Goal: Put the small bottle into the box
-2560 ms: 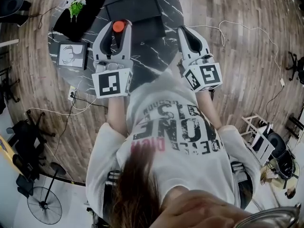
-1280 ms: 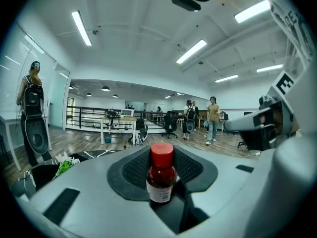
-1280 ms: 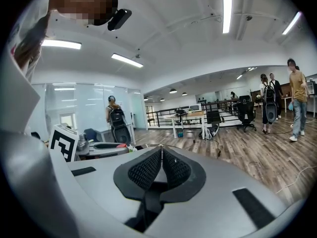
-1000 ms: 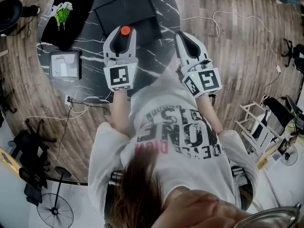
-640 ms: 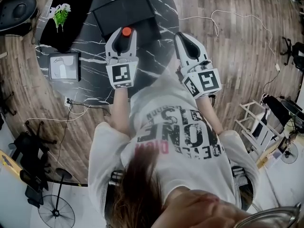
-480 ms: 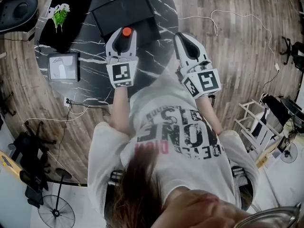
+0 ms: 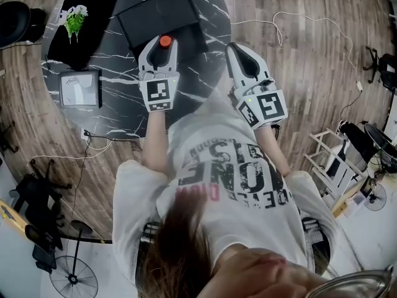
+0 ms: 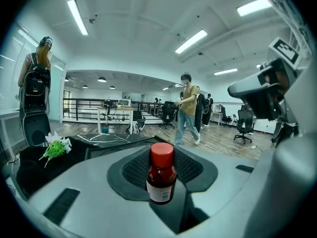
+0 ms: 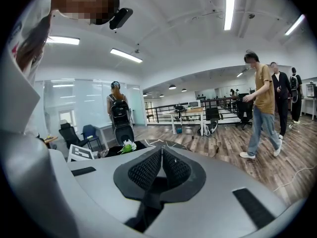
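A small dark bottle with a red cap [image 7: 165, 41] stands upright between the jaws of my left gripper [image 7: 162, 47], which is shut on it. From the head view it hangs at the near edge of the black box [image 7: 160, 14] on the round black marble table [image 7: 124, 107]. In the left gripper view the bottle [image 8: 161, 177] fills the middle, its white label facing the camera. My right gripper [image 7: 239, 47] hovers to the right of the box, over the table's edge. Its pads [image 9: 148, 168] meet with nothing between them.
A black mat with a green plant sprig [image 7: 74, 18] lies left of the box, and a framed picture [image 7: 79, 89] sits nearer on the table. Cables [image 7: 291, 23] trail over the wooden floor. People [image 9: 262, 108] walk in the room beyond.
My left gripper has sunk lower toward the table with the bottle still in it, so it looks smaller from above. The right gripper has stayed where it was.
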A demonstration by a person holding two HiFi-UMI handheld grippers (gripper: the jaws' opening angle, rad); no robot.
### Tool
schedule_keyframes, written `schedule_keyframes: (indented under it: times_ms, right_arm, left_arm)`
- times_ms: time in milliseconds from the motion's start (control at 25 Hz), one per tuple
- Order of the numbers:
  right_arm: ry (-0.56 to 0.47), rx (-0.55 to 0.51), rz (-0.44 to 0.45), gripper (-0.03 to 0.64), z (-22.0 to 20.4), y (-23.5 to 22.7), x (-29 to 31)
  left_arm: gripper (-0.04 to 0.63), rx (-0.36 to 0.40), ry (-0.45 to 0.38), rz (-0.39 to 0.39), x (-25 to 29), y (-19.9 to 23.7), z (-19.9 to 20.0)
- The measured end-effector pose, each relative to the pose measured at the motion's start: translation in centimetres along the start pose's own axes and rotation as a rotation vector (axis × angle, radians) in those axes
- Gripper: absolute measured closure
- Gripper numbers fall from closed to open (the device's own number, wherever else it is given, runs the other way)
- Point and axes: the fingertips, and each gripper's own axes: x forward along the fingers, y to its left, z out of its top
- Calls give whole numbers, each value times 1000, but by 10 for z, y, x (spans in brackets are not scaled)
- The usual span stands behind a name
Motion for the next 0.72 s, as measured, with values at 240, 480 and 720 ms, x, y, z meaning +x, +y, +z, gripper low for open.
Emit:
schedule_keyframes:
  times_ms: [240,480,720]
  right_arm:
    - [7,1,-4,609,0,-1,0]
    - [13,-6,3,609,-1,2,1]
    - [14,4,-5,609,-2,2,0]
  left_arm:
    - [456,-7,31,-5,6,-1,-12]
    - [454,-14,54,-6,11,-1,-21]
    - [454,-14,74,-10,13,-2,-29]
